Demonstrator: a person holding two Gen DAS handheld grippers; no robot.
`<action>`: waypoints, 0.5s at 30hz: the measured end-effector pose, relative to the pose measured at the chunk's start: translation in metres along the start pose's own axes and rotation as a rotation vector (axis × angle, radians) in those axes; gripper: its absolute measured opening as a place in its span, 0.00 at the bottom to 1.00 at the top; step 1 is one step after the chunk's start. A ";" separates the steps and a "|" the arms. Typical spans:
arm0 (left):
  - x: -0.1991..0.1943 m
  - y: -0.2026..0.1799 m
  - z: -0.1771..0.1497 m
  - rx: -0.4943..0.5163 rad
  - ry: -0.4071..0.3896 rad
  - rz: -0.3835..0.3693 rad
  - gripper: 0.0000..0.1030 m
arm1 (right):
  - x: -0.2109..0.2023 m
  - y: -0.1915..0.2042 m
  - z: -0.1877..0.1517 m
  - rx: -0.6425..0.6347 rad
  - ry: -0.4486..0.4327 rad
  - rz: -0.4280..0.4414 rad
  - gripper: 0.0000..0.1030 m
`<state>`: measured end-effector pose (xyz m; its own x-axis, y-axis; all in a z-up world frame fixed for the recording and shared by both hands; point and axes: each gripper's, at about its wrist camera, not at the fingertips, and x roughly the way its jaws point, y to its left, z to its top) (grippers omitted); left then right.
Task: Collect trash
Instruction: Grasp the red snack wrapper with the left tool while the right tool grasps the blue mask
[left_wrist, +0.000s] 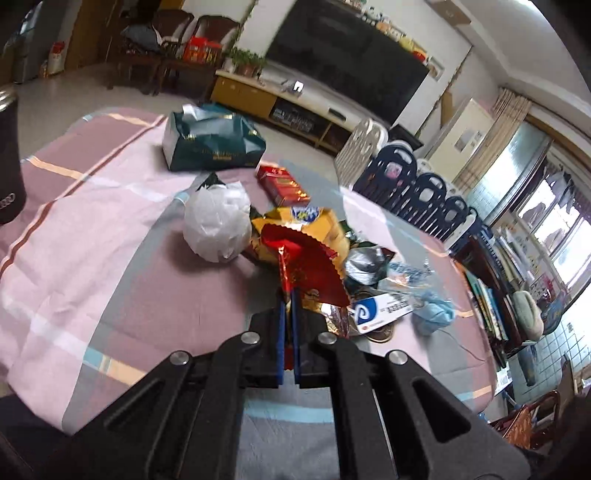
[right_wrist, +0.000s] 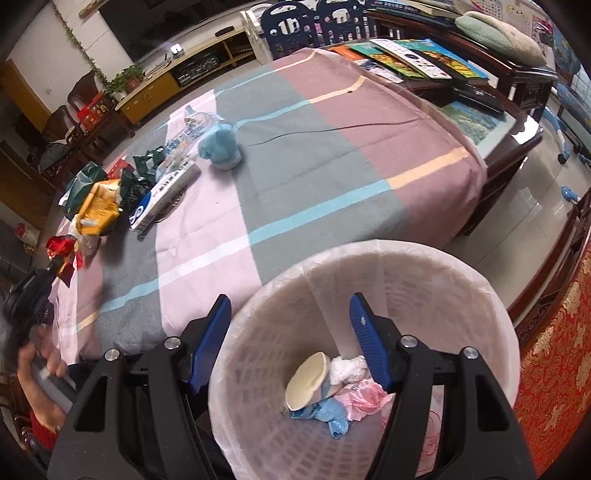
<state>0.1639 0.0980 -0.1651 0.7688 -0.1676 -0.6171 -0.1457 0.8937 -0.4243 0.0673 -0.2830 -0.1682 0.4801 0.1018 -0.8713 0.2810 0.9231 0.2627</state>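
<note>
- Nearest to us, our left gripper (left_wrist: 287, 299) is clamped tight on the stem of a shiny red foil wrapper with a scalloped edge (left_wrist: 303, 258). The wrapper fans up and away from the pads, its long axis running straight on from the fingers.
- Our right gripper (right_wrist: 290, 332) hangs with its blue pads spread and nothing between them, right over the white-lined plastic mesh wastebasket (right_wrist: 480, 295). The basket already holds a cream cup, blue and pink scraps.
- In the right wrist view the held wrapper sits at the far left edge, well apart from the basket, so we judge the left hand must carry it rightward and toward us.
- Beyond lies the rest of the litter: a crumpled white plastic bag (left_wrist: 218, 225), a yellow snack packet (left_wrist: 325, 225) and a dark green tissue pack (left_wrist: 210, 142).
- All of it rests on a pink, grey and blue checked tablecloth (right_wrist: 332, 147). Farthest off stand a dark television and a low cabinet.
</note>
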 end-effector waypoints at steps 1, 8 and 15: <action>-0.005 -0.004 -0.002 0.001 0.001 0.007 0.04 | 0.003 0.007 0.004 -0.009 -0.001 0.011 0.64; -0.027 -0.009 -0.025 -0.035 0.070 0.147 0.04 | 0.027 0.087 0.039 -0.141 -0.030 0.115 0.64; -0.013 0.015 -0.024 -0.093 0.111 0.124 0.04 | 0.074 0.117 0.093 -0.074 -0.082 -0.001 0.64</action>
<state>0.1372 0.1032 -0.1793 0.6685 -0.1081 -0.7358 -0.2962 0.8689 -0.3967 0.2128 -0.2022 -0.1641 0.5467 0.0727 -0.8341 0.2212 0.9483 0.2277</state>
